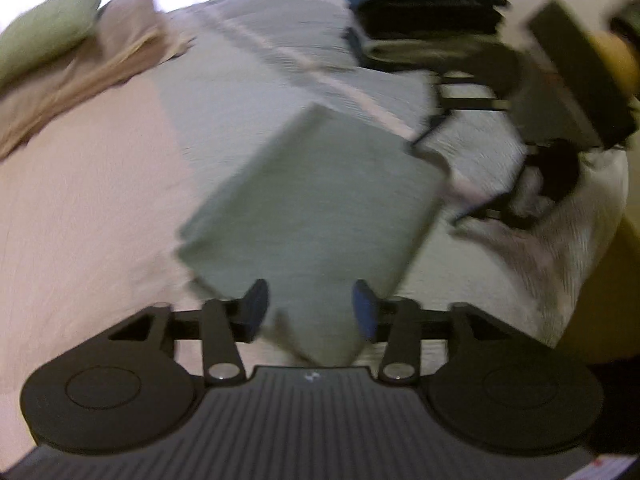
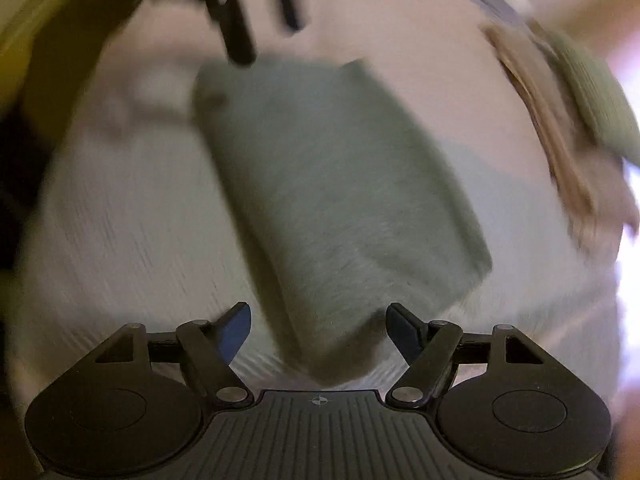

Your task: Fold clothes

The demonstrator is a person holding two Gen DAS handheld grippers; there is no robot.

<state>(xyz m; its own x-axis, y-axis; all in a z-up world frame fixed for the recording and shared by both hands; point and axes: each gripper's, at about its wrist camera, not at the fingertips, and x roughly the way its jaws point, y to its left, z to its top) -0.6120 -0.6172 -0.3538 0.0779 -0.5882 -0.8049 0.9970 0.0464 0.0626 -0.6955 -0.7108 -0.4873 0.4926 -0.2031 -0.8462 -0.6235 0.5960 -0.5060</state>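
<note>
A folded grey-green cloth (image 1: 316, 208) lies flat on the bed, a neat rectangle in both views (image 2: 340, 200). My left gripper (image 1: 310, 312) is open over its near corner; the corner lies between the blue pads (image 1: 256, 308), which do not press on it. My right gripper (image 2: 318, 332) is open wide over the opposite corner, with its pads (image 2: 400, 328) standing clear of the fabric. Each gripper shows in the other's view: the right one (image 1: 440, 182) at the cloth's far right edge, the left one (image 2: 266, 36) at the top. Both pictures are blurred.
The bed has a pink sheet (image 1: 80, 200) and a pale grey blanket (image 1: 280, 40). A stack of folded dark clothes (image 1: 424, 12) stands at the far side. A green pillow (image 1: 48, 28) and crumpled beige fabric (image 1: 100, 60) lie at the far left.
</note>
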